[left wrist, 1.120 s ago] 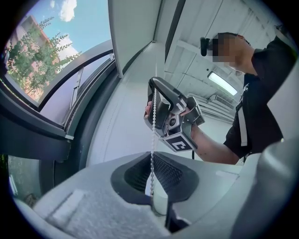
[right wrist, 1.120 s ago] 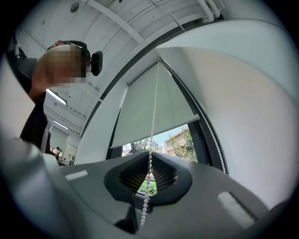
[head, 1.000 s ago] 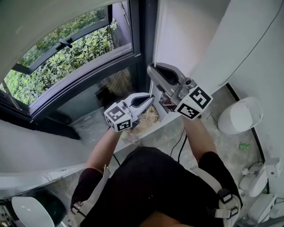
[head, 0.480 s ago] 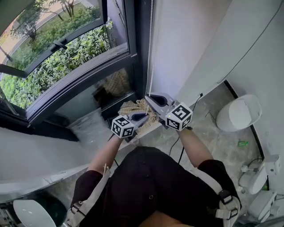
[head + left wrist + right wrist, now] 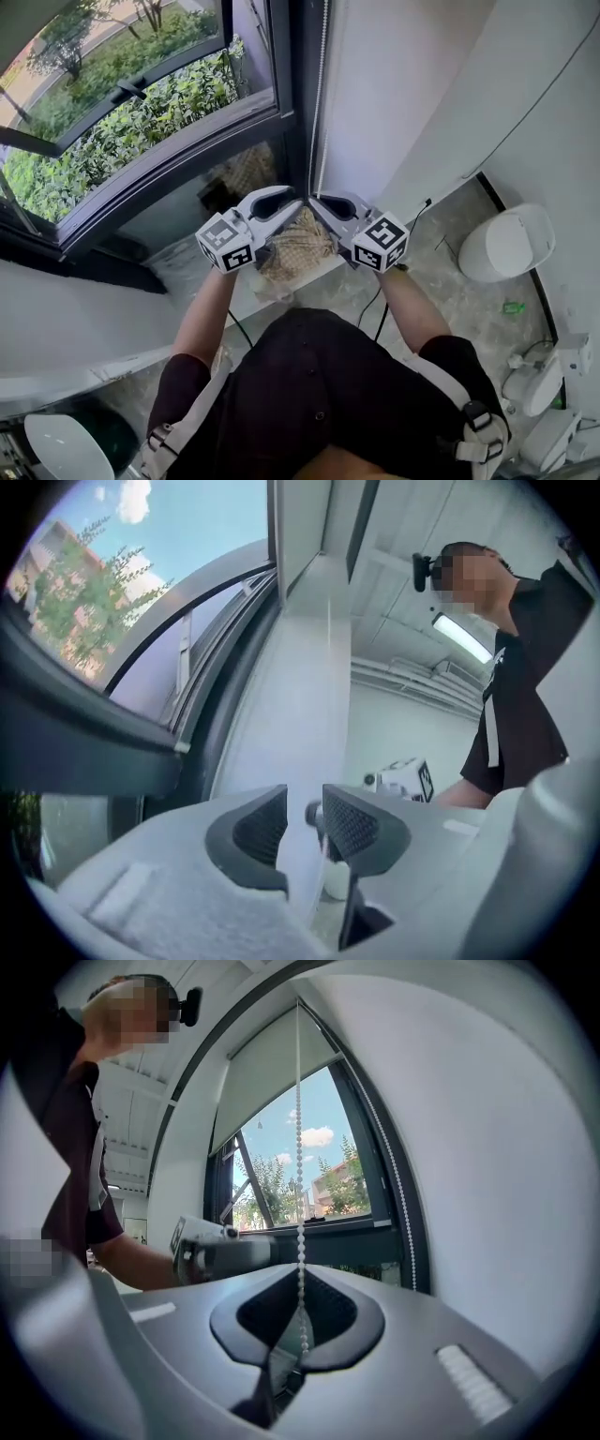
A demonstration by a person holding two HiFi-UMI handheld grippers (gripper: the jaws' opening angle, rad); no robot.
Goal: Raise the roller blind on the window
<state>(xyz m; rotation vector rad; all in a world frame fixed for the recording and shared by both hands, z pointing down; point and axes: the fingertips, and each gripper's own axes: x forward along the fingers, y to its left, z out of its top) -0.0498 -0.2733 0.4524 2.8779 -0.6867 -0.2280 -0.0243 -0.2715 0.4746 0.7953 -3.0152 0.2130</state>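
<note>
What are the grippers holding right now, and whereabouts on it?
The right gripper is shut on the bead chain, pinching one strand well below the roller blind. The left gripper grips nothing; its jaws have just been opening.

Green shrubs [image 5: 141, 117] outside glass. Woven straw bundle [image 5: 298, 251] at window foot. Black cable [image 5: 379, 314] across stone floor [image 5: 450, 300]. White rounded bin [image 5: 506, 242] near wall, small green scrap [image 5: 514, 307] close by.

Pale roller blind [image 5: 272, 1068] covers only the window's top; its white bead chain [image 5: 299, 1147] hangs straight, right of the glass.
</note>
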